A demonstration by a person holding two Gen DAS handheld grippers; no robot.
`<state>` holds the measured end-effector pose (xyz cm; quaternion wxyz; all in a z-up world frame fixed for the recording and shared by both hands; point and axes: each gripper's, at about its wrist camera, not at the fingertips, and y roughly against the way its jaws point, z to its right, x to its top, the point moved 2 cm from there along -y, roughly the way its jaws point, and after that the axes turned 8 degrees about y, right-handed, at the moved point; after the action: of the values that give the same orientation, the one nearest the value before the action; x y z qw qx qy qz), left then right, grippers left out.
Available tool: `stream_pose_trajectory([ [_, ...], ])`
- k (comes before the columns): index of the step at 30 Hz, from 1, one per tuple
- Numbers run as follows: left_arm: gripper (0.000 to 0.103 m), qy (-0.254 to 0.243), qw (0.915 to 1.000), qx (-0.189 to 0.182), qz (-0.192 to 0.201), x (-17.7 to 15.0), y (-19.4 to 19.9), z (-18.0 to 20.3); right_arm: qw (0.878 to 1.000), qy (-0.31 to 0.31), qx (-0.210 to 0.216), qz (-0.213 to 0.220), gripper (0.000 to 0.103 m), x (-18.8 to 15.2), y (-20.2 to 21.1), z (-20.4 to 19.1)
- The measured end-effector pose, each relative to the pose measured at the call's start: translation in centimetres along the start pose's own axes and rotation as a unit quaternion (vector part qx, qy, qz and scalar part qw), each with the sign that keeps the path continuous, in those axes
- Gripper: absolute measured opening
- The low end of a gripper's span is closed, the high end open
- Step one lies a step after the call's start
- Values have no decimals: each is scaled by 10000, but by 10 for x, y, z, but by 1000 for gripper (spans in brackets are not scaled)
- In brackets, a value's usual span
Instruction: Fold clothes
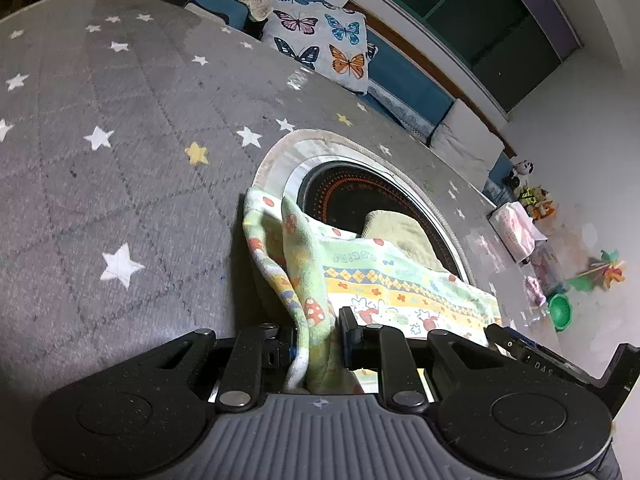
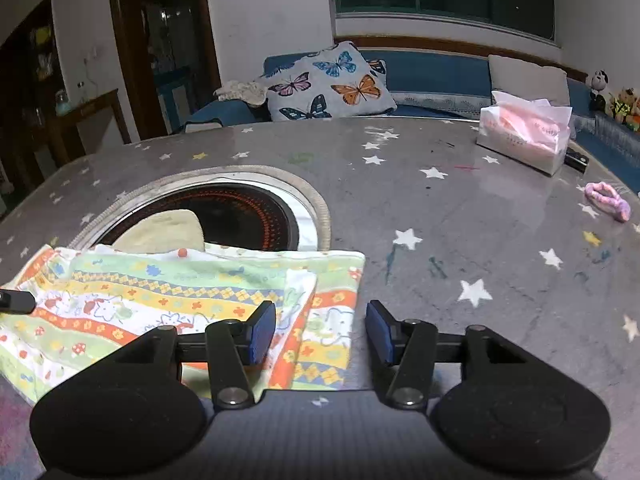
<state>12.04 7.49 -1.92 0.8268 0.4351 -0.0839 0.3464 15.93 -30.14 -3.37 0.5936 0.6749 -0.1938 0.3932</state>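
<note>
The striped, printed cotton garment [image 2: 192, 300] lies on the grey star-patterned table cover [image 2: 460, 220], its far edge overlapping the round black hob [image 2: 240, 212]. The pink tissue pack [image 2: 524, 136] sits far right, the butterfly-print cushion [image 2: 328, 84] behind the table.

A grey star-patterned table [image 2: 460, 208] with a round black heater [image 2: 240, 216] sunk in it. A tissue box [image 2: 524, 136] and pink hairband [image 2: 608, 200] sit near its far edge; a butterfly cushion [image 2: 328, 84] leans on the blue sofa [image 2: 432, 76] behind.
</note>
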Motion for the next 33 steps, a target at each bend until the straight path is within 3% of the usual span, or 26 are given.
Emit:
stream_pose_trajectory([
  [1,20,-38,10000,9,13,0,0,2,10000,21,33,12,45,0,0,-2],
  [2,20,-77,10000,16,28,0,0,4,10000,16,86,22,27,0,1,-4],
  [5,19,-238,9997,20,96,2,3,14,9997,-2,226,64,9,2,5,-8],
  [15,11,-1039,9938,-314,230,11,4,90,9984,-227,192,489,5,8,45,18],
  [27,10,-1840,9787,-896,-141,-9,-71,213,9909,-555,-944,786,4,12,98,123],
  [33,14,-2212,9704,-852,-475,-36,-119,246,9854,-967,-1337,411,5,-10,88,172],
])
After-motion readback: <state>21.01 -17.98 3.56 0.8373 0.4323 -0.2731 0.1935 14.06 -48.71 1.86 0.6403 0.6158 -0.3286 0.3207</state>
